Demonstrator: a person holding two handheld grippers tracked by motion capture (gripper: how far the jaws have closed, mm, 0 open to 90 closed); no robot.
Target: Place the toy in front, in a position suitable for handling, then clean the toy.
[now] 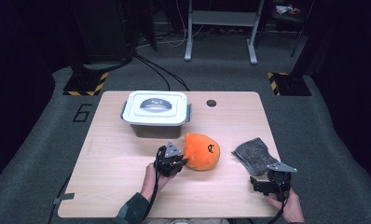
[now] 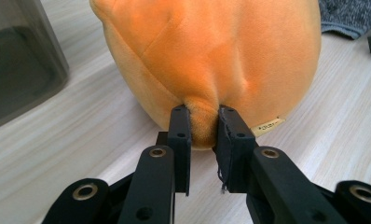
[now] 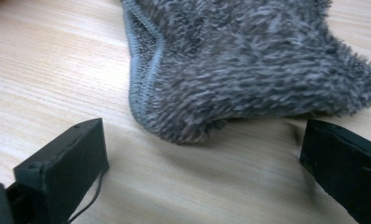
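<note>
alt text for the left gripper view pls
The left tool pinches a fold of an orange plush toy lying on a pale wooden table. A dark plastic box stands at left, a grey cloth at top right.

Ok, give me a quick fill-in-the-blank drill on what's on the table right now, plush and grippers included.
1. The left gripper is pinching a fold of the ____ plush toy.
2. The right gripper has its jaws ____, just short of the grey cloth.
3. The white lid sits ____ the storage box behind the plush.

Missing words: orange; open; on
</note>
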